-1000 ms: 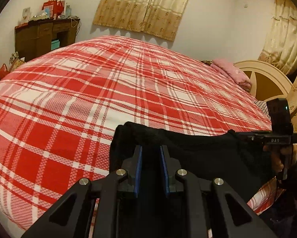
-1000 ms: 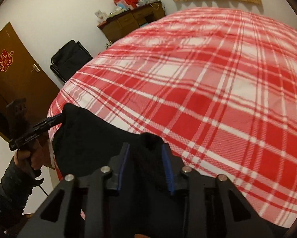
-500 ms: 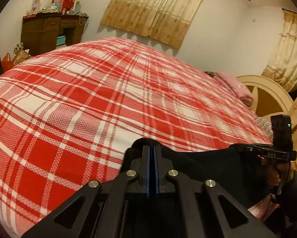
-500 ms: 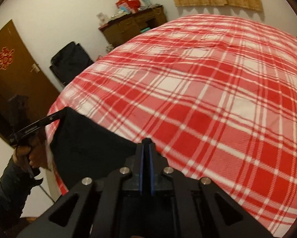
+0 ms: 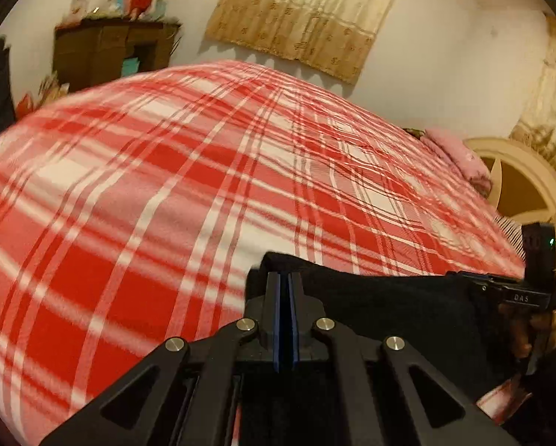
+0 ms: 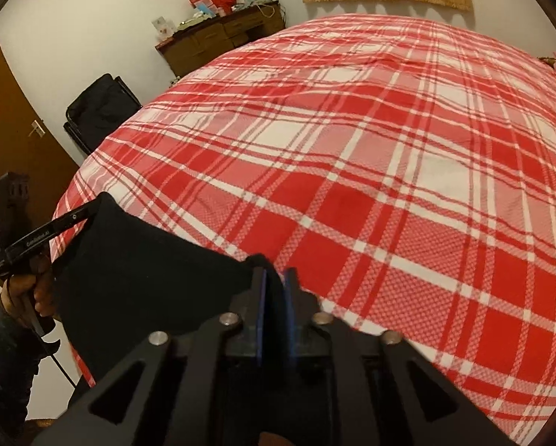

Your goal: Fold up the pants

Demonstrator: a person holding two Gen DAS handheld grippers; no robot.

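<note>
Black pants [image 5: 389, 308] hang over the near edge of the red plaid bed [image 5: 166, 186], stretched between both grippers. My left gripper [image 5: 285, 278] is shut on one top corner, its blue pads pinching the cloth. In the right wrist view that gripper [image 6: 95, 206] holds the far corner of the pants [image 6: 136, 267]. The jaws of my right gripper [image 6: 275, 275] are opening: the blue pads stand a little apart with a fold of black cloth loose between them. The left wrist view shows the right gripper [image 5: 462, 275] at the other corner, held by a hand.
The bedspread [image 6: 389, 148] stretches wide and flat ahead. A pink pillow [image 5: 460, 156] and a cream headboard [image 5: 519, 186] lie at the right end. A brown dresser [image 6: 222, 37], a black chair [image 6: 99, 107] and a brown door [image 6: 13, 130] stand past the left end.
The left jaws closed on the pants corner and stayed shut. The right jaws shut on the cloth half a second ago and have now parted again. The left wrist rolled slightly.
</note>
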